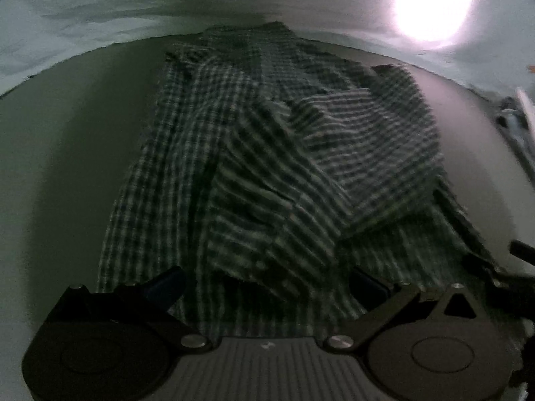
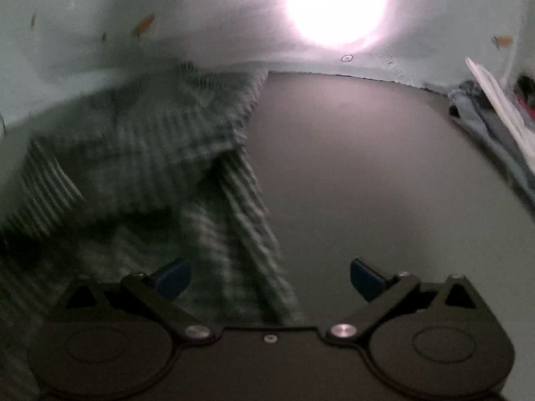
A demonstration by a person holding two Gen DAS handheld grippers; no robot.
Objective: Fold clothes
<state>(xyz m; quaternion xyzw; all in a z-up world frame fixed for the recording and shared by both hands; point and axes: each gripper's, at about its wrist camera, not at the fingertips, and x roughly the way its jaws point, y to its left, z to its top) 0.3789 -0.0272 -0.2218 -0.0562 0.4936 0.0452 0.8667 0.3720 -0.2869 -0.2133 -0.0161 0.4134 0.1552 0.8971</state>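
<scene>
Checked shirt (image 1: 254, 153) spread on grey table (image 1: 67, 167), left gripper (image 1: 264, 279) and right gripper (image 2: 271, 275) jaws wide, bare surface rightward

Part-folded green checked shirt (image 1: 254, 153), flat

Dim, green-tinted fisheye views with one blown-out glare and heavy blur on the right wrist.

Both pictures are dark and murky. A white glare spot (image 1: 431, 3) burns out the upper right of the left wrist view and sits above the far edge of the table (image 2: 351, 167) in the right wrist view, fading to a pinkish halo on the backdrop. The checked garment (image 1: 267, 153) is soft but readable on the left; on the right its stripes smear, probably motion blur. Straight edges bow toward the black corners. The gripper bodies at the bottom are near-silhouettes, and the cloth folds cast deep shadows.
</scene>
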